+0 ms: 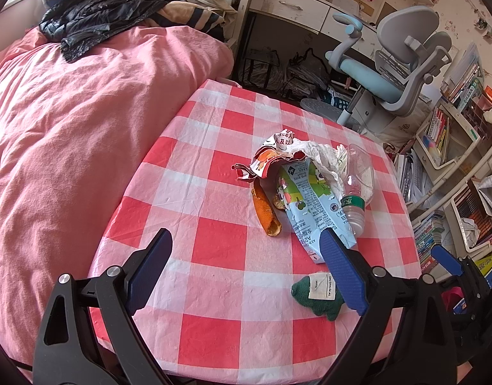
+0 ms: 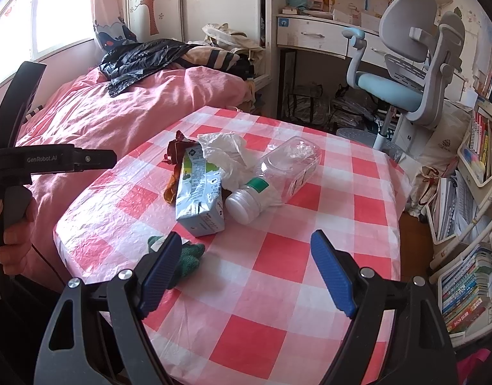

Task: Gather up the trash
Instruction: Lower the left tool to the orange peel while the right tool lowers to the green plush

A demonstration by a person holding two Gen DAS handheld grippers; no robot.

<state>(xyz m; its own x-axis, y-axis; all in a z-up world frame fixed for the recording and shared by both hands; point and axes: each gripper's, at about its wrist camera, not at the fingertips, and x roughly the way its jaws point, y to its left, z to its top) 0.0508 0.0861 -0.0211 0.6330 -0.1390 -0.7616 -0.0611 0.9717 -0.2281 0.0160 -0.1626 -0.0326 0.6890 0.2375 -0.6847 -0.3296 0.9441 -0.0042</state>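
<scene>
A pile of trash lies on the red-and-white checked table (image 1: 220,247): a milk carton (image 1: 313,205), a clear plastic bottle (image 1: 358,176), crumpled white paper (image 1: 323,157), a torn red wrapper (image 1: 262,166) and an orange peel (image 1: 267,211). My left gripper (image 1: 246,243) is open and empty, hovering just short of the pile. In the right wrist view my right gripper (image 2: 246,243) is open and empty, in front of the carton (image 2: 199,195) and bottle (image 2: 278,173). A green knitted piece (image 2: 190,256) lies by its left finger.
A bed with a pink duvet (image 1: 69,134) borders the table on the left, with a black jacket (image 1: 95,22) on it. A grey and blue desk chair (image 2: 403,73) and desk stand beyond. Bookshelves (image 2: 470,256) crowd the right side.
</scene>
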